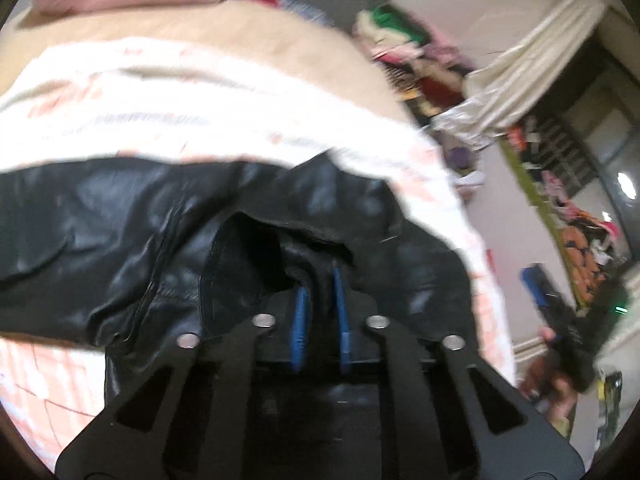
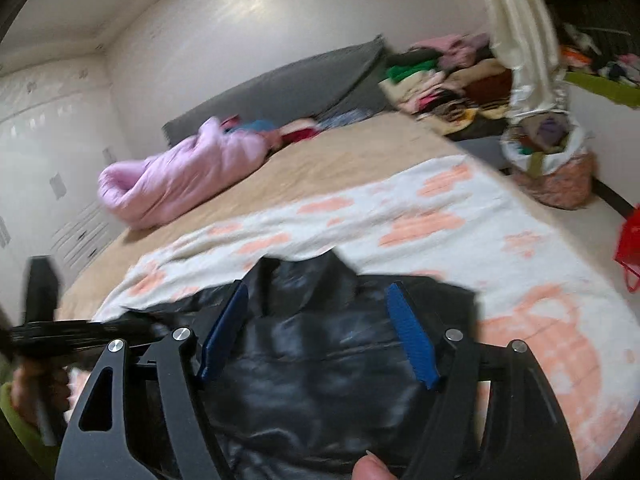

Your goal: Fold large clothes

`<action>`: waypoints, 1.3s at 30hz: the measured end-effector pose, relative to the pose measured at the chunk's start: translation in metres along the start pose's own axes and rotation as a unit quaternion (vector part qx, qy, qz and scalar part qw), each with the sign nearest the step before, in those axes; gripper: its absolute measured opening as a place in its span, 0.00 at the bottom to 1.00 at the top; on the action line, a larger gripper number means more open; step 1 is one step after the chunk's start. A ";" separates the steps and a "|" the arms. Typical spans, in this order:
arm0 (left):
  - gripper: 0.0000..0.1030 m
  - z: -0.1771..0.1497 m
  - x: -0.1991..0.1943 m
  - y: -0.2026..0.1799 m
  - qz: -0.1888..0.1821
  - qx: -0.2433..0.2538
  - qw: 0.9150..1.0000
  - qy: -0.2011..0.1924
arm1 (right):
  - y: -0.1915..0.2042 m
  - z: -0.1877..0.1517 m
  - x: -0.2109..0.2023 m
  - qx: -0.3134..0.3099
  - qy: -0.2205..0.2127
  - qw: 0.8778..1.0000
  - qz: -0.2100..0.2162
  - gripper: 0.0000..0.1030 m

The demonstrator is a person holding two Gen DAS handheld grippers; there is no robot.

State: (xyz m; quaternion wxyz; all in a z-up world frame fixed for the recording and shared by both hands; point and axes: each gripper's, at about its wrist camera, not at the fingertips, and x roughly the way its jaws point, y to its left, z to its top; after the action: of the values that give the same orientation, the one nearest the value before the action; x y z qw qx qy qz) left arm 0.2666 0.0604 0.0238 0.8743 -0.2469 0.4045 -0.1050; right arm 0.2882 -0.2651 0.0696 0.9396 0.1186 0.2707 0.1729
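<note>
While the black jacket (image 2: 320, 344) lies on a white-and-peach blanket (image 2: 500, 240) across the bed (image 2: 320, 160), the left gripper (image 1: 320, 280) pinches a fold of it between nearly closed blue pads, the right gripper (image 2: 320, 332) hovers spread wide above it, and a pink coat (image 2: 180, 176) lies well apart.

Black leather jacket (image 2: 312, 344) on the bed

It lies crumpled and glossy on a white blanket with peach patches (image 2: 440, 216), its collar raised toward the headboard, one fold bunched up at the near edge.
</note>
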 end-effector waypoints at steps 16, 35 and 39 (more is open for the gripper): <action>0.02 -0.039 0.025 0.082 0.098 -0.006 0.994 0.050 | -0.036 -0.026 0.051 0.027 0.110 0.991 -0.067 0.64; 0.12 -0.020 0.045 -0.002 0.117 0.090 0.988 0.041 | -0.055 -0.028 0.047 0.034 0.105 0.985 -0.132 0.64; 0.00 -0.030 0.069 0.032 0.172 0.070 0.981 0.065 | -0.058 -0.034 0.052 0.049 0.113 0.990 -0.070 0.64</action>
State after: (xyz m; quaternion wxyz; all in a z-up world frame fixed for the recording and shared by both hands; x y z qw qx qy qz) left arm 0.2889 0.0511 -0.0546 0.8663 -0.1047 0.4885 0.0030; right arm 0.3258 -0.2934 -0.0016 0.9057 0.1248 0.3913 0.1051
